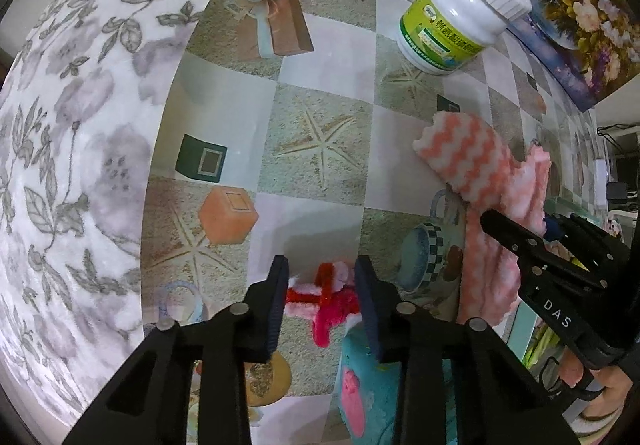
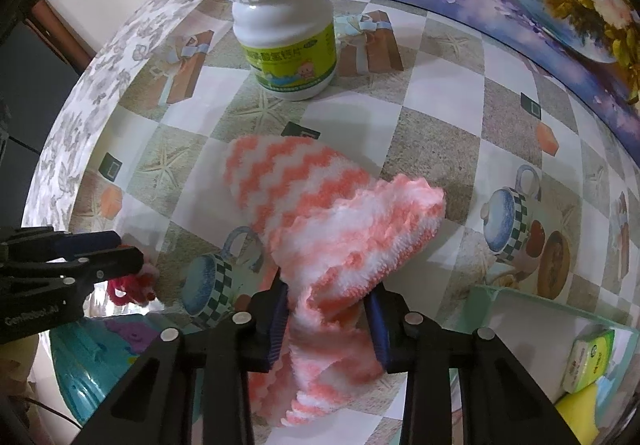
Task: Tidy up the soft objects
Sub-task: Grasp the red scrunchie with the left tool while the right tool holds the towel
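A small fuzzy red and pink toy (image 1: 332, 301) lies on the checkered tablecloth (image 1: 320, 149). My left gripper (image 1: 322, 301) points down over it and both pads touch its sides, so it is shut on the toy. In the right wrist view the toy (image 2: 128, 287) shows under the left gripper (image 2: 120, 249). A pink and white zigzag towel (image 2: 320, 205) lies rumpled on the table. My right gripper (image 2: 326, 319) is shut on a bunched fold of it. The left wrist view has the towel (image 1: 464, 153) at right, with the right gripper (image 1: 520, 241) on its near end.
A white bottle with a green label (image 2: 284, 33) stands behind the towel. A teal plastic container (image 1: 368, 385) sits just below the toy. A pale green box (image 2: 520, 309) at right holds yellow sponges (image 2: 588, 361). A flower painting (image 1: 560, 5) borders the far side, grey floral cloth (image 1: 60, 165) the left.
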Demonstrator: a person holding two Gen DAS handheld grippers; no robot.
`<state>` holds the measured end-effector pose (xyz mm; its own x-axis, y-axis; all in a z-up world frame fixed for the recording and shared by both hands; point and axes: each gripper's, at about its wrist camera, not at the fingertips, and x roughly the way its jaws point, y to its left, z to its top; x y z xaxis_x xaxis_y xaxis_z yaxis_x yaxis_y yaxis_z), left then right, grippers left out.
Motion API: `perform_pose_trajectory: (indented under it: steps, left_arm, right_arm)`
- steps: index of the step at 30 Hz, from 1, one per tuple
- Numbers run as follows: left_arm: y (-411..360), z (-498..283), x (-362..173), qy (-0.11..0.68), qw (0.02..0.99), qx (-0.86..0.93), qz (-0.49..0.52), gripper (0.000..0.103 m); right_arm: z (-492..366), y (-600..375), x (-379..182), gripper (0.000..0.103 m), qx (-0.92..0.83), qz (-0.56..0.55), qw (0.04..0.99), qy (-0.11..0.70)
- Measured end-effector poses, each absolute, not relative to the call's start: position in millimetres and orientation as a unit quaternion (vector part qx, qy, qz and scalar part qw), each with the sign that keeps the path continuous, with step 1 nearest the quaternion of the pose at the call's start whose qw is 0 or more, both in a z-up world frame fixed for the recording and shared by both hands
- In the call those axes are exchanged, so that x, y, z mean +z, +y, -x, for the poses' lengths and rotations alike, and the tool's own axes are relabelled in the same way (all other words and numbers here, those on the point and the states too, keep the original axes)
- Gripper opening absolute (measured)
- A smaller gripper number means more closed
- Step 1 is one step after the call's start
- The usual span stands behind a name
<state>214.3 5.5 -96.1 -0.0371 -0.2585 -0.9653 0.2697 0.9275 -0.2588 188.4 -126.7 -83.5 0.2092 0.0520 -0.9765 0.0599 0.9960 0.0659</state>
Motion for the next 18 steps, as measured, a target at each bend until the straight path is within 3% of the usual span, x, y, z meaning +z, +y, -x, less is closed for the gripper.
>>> perform_pose_trajectory:
  steps: [7,18]
  left_arm:
    - [6,-213,-91,0.688,0.699,-0.197,0.000,0.017]
    - [26,-219,-89,0.679,0.712,-0.180,0.022,0.010]
  right_arm:
    - [-183,-132,-74,0.030,0.002,-0.050,0.777,0.627]
    - [-176,-148,-68,0.024,0.002,-0.068,0.778,0.625]
